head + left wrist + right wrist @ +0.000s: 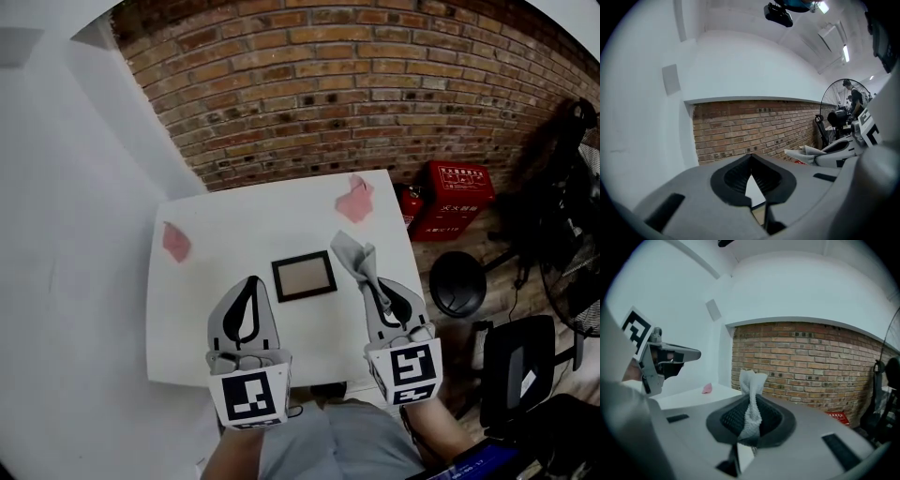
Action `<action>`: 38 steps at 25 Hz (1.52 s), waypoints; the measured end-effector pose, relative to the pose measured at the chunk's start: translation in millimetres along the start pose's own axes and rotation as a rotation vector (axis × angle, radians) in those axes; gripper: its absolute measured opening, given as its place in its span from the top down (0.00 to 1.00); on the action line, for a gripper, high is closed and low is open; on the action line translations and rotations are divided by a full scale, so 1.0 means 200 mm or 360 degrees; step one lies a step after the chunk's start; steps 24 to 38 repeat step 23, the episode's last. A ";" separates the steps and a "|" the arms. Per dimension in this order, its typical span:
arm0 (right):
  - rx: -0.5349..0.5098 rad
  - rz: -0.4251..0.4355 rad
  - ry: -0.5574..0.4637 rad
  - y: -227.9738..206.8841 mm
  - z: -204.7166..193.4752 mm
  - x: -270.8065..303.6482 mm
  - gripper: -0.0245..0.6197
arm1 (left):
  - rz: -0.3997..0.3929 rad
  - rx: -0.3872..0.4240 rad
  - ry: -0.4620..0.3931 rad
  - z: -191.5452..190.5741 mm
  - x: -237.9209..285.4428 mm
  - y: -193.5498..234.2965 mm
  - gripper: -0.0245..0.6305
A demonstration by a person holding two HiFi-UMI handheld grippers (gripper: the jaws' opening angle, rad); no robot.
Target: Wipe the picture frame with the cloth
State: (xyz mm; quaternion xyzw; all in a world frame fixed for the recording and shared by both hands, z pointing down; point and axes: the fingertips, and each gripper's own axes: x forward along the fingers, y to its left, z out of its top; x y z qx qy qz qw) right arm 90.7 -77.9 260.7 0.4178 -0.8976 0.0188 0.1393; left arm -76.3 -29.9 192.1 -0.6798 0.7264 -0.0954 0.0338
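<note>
1. White table [187,319] set against a brick wall [356,84]; the picture frame [304,276] lies flat on it, dark border, tan middle, towards the near edge.
2. Left gripper [250,281]: jaws pressed together at the tips, nothing between them; it sits just left of the frame; its own view looks out level at the wall; a tan sliver in the gap below the tips may be the frame, too little showing to be sure.
3. Right gripper [367,277]: jaws pinching the cloth [352,251], a pale grey bunch with a mesh weave; the free end sticks out past the tips and stands upright in that gripper's view.
4. From the head view the cloth's loose end is just beside the frame's upper right corner; whether it touches cannot be told.
5. Frame lies between the two grippers.
6. Two pink scraps on the table: one [175,242] near the far left edge, one [355,200] at the far right corner; both well apart from the frame.
7. On the floor, right of the table: a red box [459,192] by the wall; a round black stool [457,284] nearer.
</note>
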 end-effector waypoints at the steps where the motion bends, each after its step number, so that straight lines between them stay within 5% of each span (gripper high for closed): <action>1: 0.0002 0.0003 -0.0001 0.00 0.00 0.00 0.91 | 0.0000 -0.0022 0.0012 0.00 0.00 0.00 0.95; 38: 0.0025 0.0023 0.0027 0.00 -0.05 0.02 0.91 | -0.0011 -0.0047 0.0060 -0.03 0.01 -0.02 0.95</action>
